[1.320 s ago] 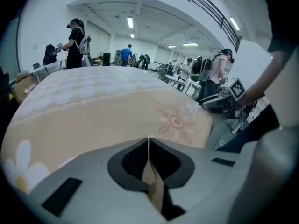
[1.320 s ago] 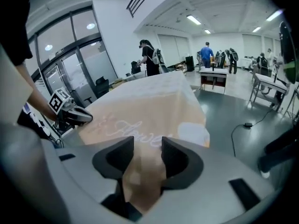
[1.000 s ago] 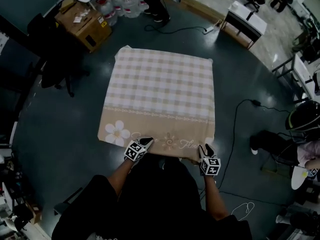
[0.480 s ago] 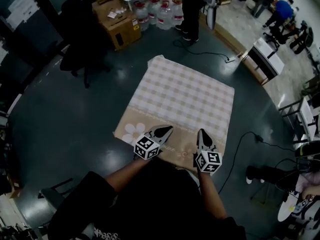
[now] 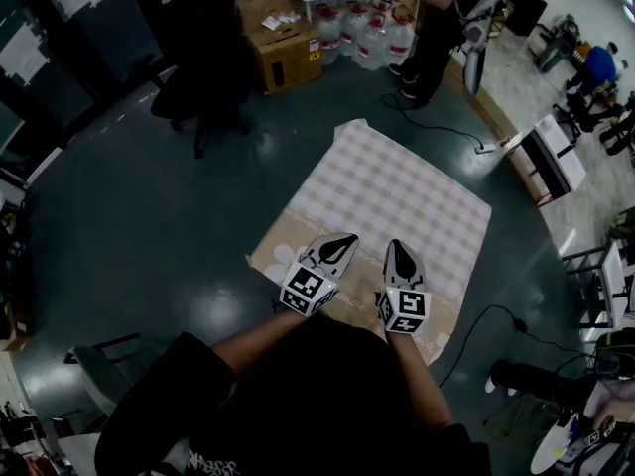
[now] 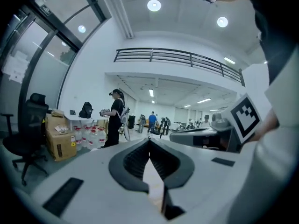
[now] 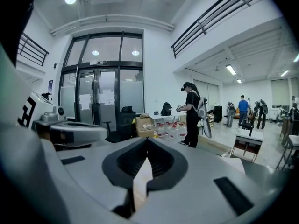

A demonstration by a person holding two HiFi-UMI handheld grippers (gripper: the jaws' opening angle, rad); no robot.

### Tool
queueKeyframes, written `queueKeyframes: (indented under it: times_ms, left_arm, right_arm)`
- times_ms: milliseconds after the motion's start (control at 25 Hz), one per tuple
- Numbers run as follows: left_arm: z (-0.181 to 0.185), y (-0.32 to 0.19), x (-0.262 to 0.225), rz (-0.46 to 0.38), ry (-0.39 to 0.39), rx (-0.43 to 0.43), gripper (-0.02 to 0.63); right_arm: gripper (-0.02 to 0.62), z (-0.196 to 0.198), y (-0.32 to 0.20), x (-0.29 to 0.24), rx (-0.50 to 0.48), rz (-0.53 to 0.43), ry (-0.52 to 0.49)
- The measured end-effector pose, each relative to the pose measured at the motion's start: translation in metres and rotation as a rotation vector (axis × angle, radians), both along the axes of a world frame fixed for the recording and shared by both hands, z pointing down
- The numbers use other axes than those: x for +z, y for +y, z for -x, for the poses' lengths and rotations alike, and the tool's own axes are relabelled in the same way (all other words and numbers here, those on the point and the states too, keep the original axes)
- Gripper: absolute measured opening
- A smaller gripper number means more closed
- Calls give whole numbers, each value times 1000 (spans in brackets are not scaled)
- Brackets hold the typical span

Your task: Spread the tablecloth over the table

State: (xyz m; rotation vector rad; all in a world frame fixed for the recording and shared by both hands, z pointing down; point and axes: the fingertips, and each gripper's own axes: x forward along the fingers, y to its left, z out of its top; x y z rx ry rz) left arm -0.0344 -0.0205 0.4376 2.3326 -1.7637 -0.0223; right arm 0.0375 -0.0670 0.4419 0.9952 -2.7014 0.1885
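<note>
Showing the tablecloth (image 5: 407, 201), checked with a beige flowered border, lying flat in the middle of the dark floor, one corner pointing far toward the room's back. Its near border runs under the two grippers.

**Change.** A second ago both tools sat low at the near hem, left and right of the person. Now the left gripper (image 5: 346, 239) and right gripper (image 5: 398, 249) are raised, drawn closer together, and pointed almost level over the border. Each gripper view shows the jaws together with a pale strip of fabric pinched between them, so both are clamped on the cloth. The right one closed within this last second. The head has also tipped up, bringing more of the far room into view.

**Meaning.** With both sides of the hem held and lifted, the cloth is probably about to be shaken or drawn toward the near side, so the spreading is not yet finished.

**Hidden.**
- The gripped hem itself lies behind the tools and the person's dark sleeves.
- No table shows, and whether one stands beneath the cloth cannot be told.
- The near-left flower print is partly covered.

Far off stand cardboard boxes (image 5: 283, 48), water bottles (image 5: 362, 33), an office chair (image 5: 198, 58) and a standing person (image 5: 437, 28). A cable (image 5: 466, 335) trails at near right.
</note>
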Motion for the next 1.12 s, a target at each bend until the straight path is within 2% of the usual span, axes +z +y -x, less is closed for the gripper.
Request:
queueKeyframes:
  times_ms: [160, 720, 1120]
  left_arm:
    - [7, -1, -10, -38, -10, -8, 17]
    - [16, 9, 1, -20, -50, 20, 17]
    - [17, 16, 11, 2, -22, 63, 17]
  right_arm:
    - [17, 11, 0, 1, -2, -15, 24]
    - [17, 34, 20, 3, -15, -25, 24]
    - [17, 35, 25, 2, 25, -48, 39]
